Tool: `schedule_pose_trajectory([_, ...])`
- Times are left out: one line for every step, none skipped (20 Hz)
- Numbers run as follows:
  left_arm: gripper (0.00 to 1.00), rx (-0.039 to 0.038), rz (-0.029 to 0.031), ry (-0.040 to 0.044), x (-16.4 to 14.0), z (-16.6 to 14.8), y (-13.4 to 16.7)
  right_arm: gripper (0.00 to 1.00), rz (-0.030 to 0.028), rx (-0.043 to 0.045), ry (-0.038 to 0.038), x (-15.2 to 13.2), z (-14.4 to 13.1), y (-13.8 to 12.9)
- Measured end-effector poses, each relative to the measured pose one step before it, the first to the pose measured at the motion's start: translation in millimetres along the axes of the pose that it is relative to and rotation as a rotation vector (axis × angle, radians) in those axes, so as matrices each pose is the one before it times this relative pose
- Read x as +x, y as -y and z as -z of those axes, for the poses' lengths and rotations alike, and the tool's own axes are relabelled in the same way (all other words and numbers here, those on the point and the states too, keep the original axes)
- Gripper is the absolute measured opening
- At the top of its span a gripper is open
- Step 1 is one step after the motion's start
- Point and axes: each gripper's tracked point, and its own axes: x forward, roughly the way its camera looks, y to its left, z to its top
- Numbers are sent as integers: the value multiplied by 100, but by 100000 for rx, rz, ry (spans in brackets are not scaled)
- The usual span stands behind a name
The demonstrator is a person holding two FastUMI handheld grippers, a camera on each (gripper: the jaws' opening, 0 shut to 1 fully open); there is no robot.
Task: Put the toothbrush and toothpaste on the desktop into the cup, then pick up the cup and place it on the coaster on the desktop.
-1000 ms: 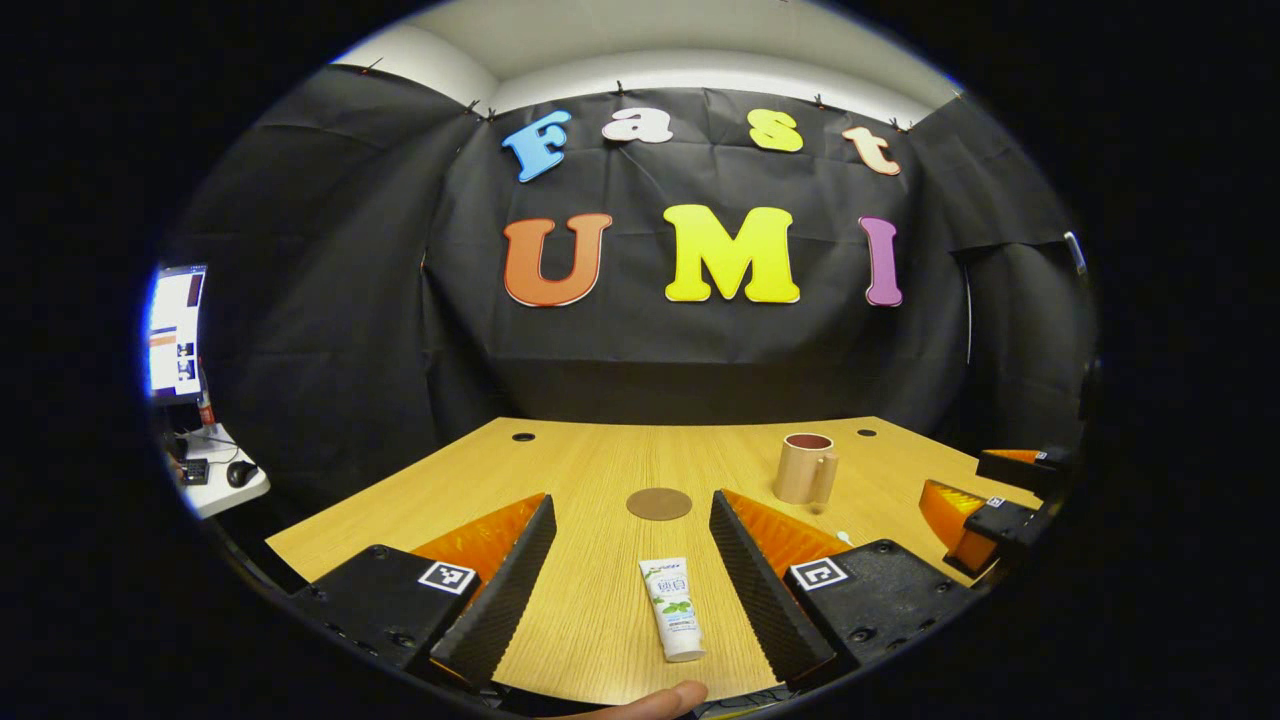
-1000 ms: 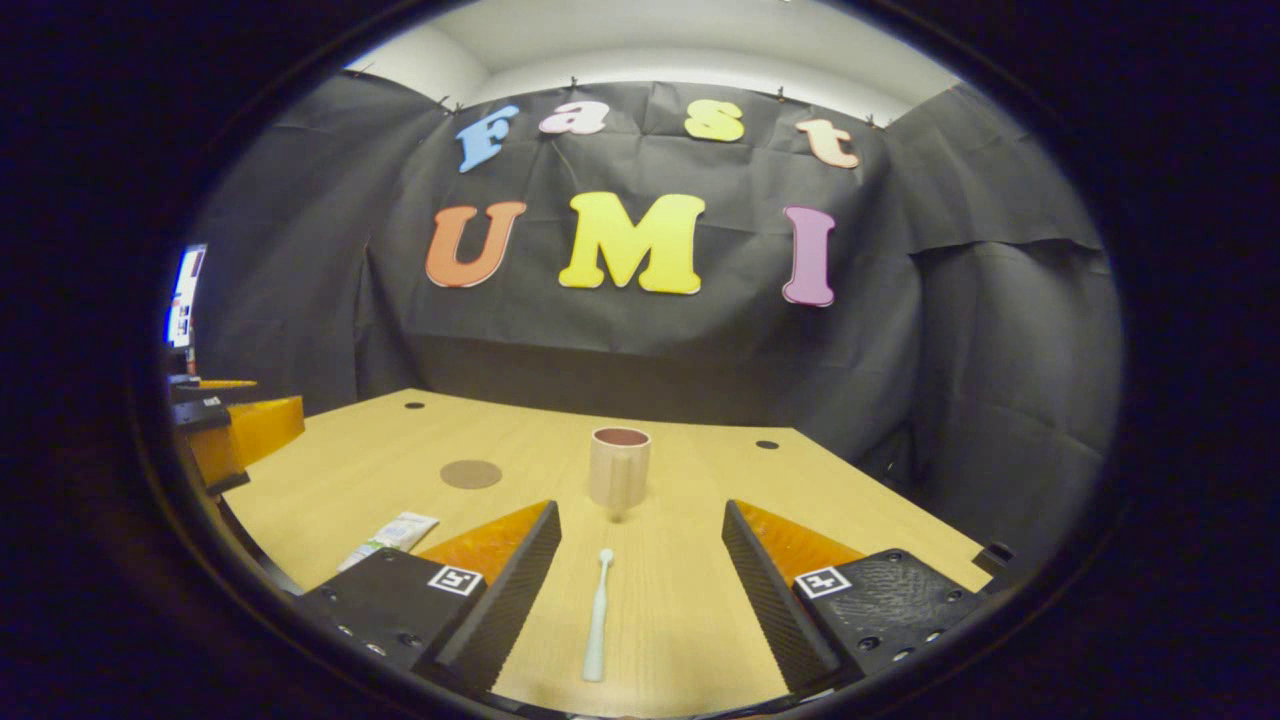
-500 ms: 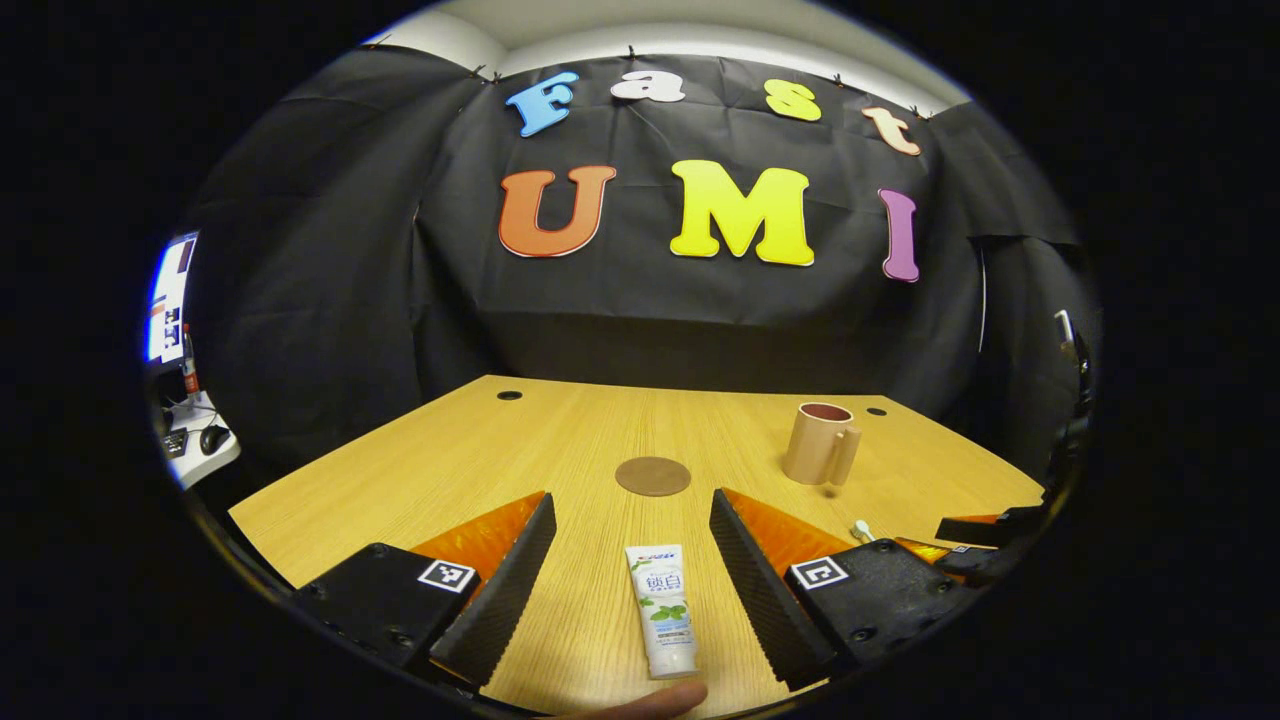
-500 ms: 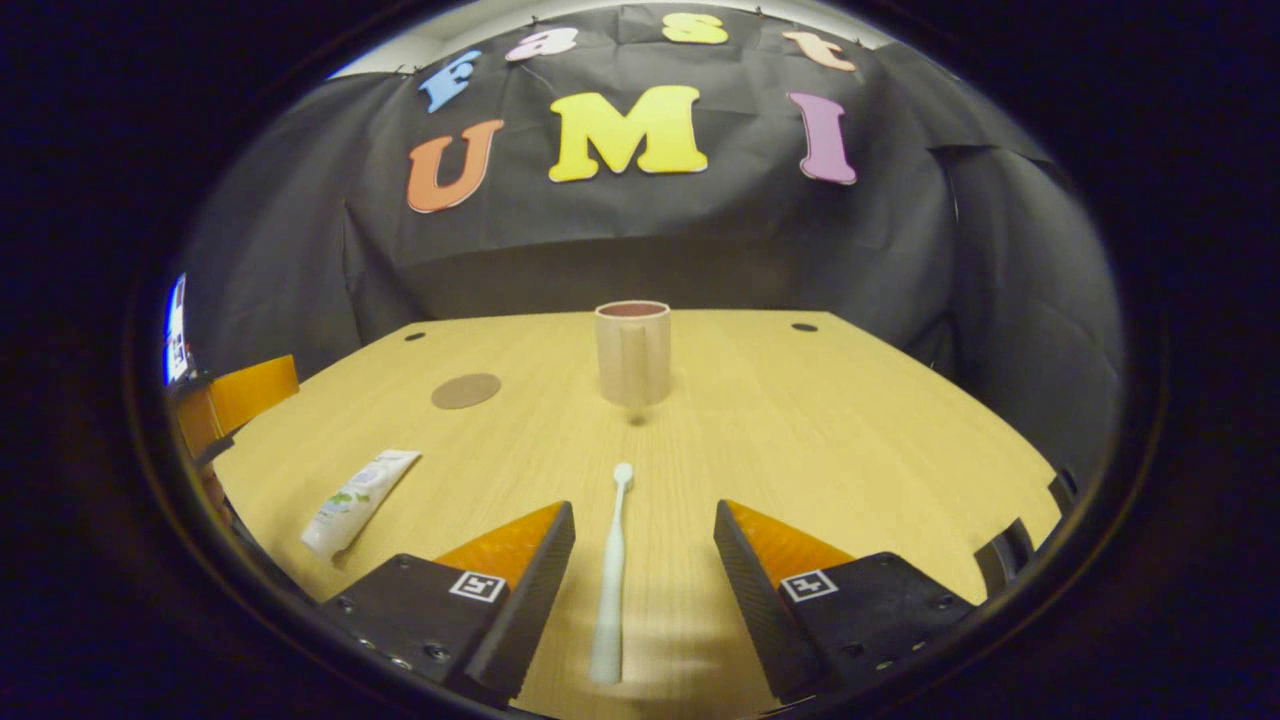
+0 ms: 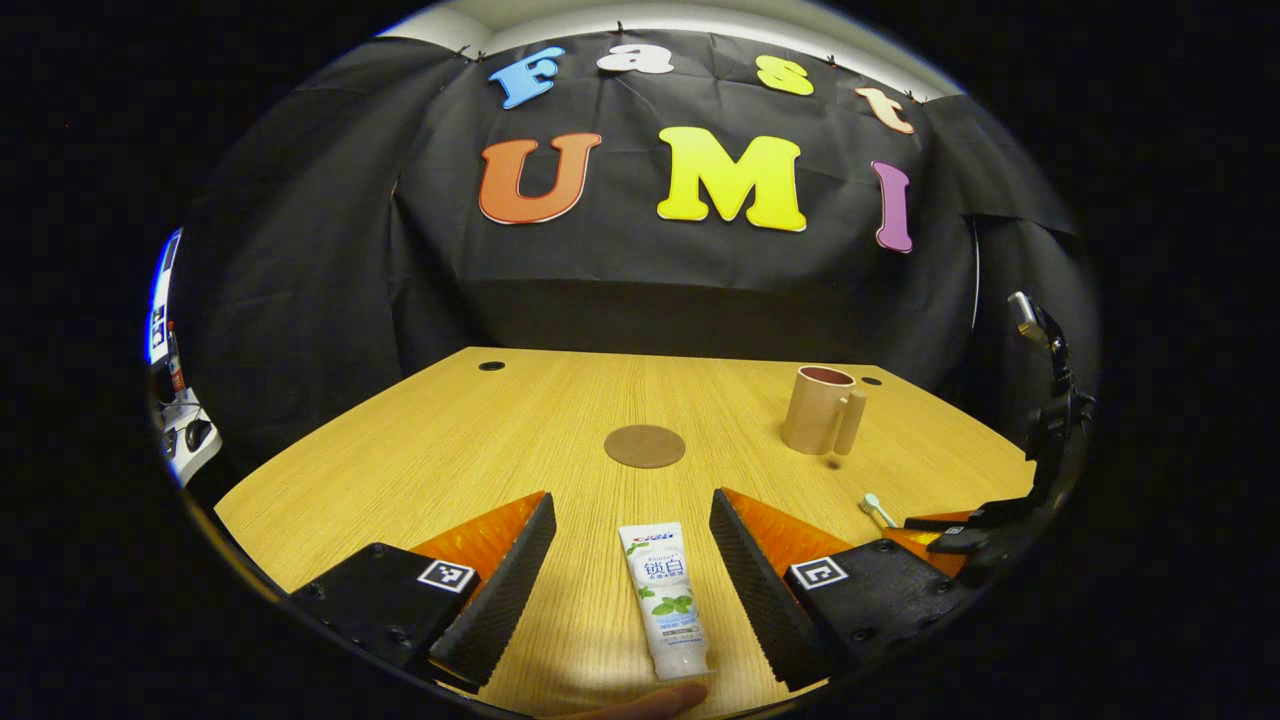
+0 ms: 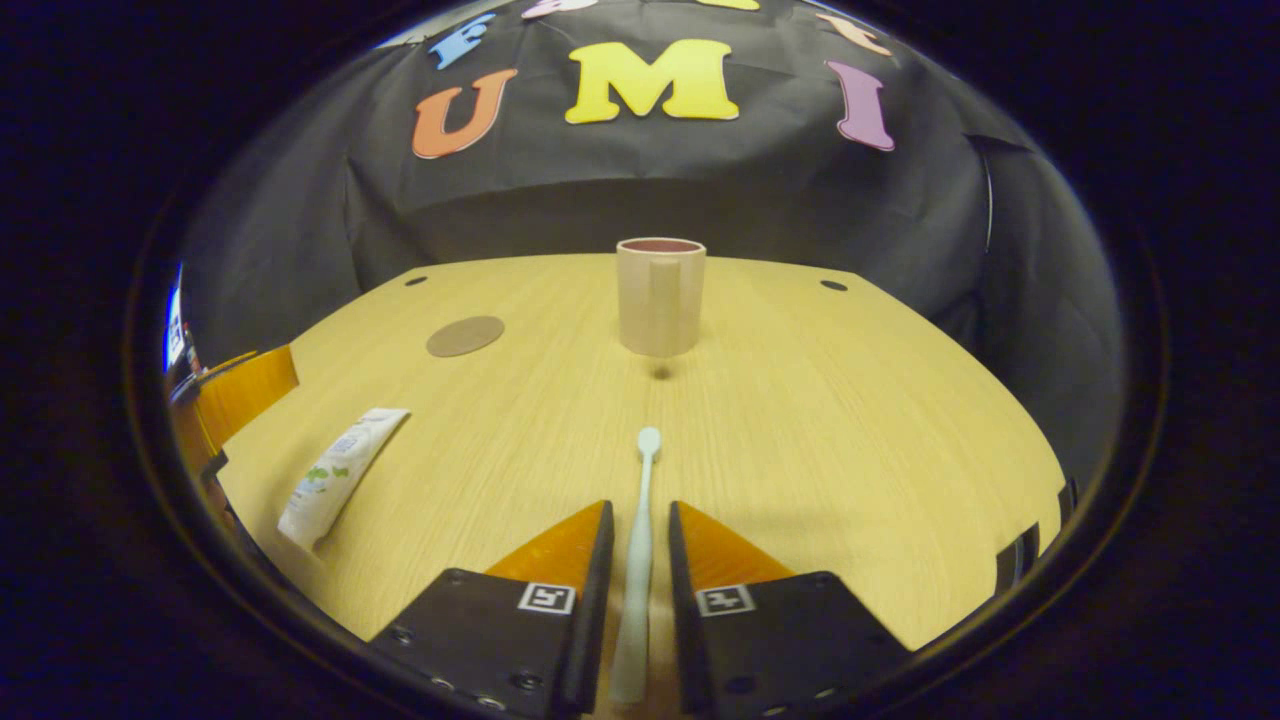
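Observation:
A white toothpaste tube (image 5: 665,600) lies flat on the wooden desktop (image 5: 420,450) between the fingers of my left gripper (image 5: 630,498), which is open and not touching it. A pale toothbrush (image 6: 637,560) lies with its handle between the fingers of my right gripper (image 6: 639,505). Those fingers stand close on either side, and contact is unclear. The beige cup (image 6: 660,297) stands upright straight ahead of the brush head. A round brown coaster (image 5: 645,446) lies bare, left of the cup (image 5: 822,410). My right gripper (image 5: 950,520) and the brush head (image 5: 872,505) also show at the right of the left gripper view.
Black cloth walls close in the desk at the back and sides. Small cable holes (image 5: 491,366) sit near the far edge. A monitor and a side desk (image 5: 170,400) lie beyond the left edge. A fingertip (image 5: 640,702) shows at the bottom.
My right gripper came down over the toothbrush and its fingers narrowed around the handle. My left gripper dipped slightly toward the toothpaste and stayed open.

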Motion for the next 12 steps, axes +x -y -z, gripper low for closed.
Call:
schedule_pose_trajectory([99, 845, 97, -1169, 98, 257, 0, 24, 57, 283, -1889, 146, -84, -55])
schedule_pose_trajectory([99, 1111, -586, -1456, 223, 296, -138, 24, 36, -288, -1702, 106, -150, -23])
schedule_pose_trajectory([99, 749, -322, -1691, 130, 211, -124, 24, -190, -200, -863, 13, -36, -43])
schedule_pose_trajectory([99, -328, -44, -1914, 121, 410, 47, 24, -320, -441, -662, 0, -37, -93])
schedule_pose_trajectory([99, -1540, 621, -2003, 214, 206, 140, 22, -236, -208, -296, 30, -60, 5])
schedule_pose_trajectory([99, -2297, 824, -2182, -6, 320, 135, 22, -249, -590, -349, 14, 16, -6])
schedule_pose_trajectory([98, -2004, 1043, -2196, 119, 345, 312, 20, -259, -376, -239, 9, 116, -14])
schedule_pose_trajectory([99, -1484, 416, -2588, 250, 440, 224, 20, -394, -246, -328, -15, -7, 31])
schedule_pose_trajectory([99, -76, -581, -1792, 7, 425, -202, 19, -474, -426, -161, -12, 29, 38])
schedule_pose_trajectory([99, 830, -789, -942, 57, 192, -226, 19, -334, 566, -548, 5, -21, 43])
schedule_pose_trajectory([99, 1017, -569, -540, 91, 54, -91, 19, -11, -913, 514, -137, -220, 111])
schedule_pose_trajectory([99, 928, 355, 101, -42, 8, 71, 19, 321, -284, 570, 82, -81, -67])
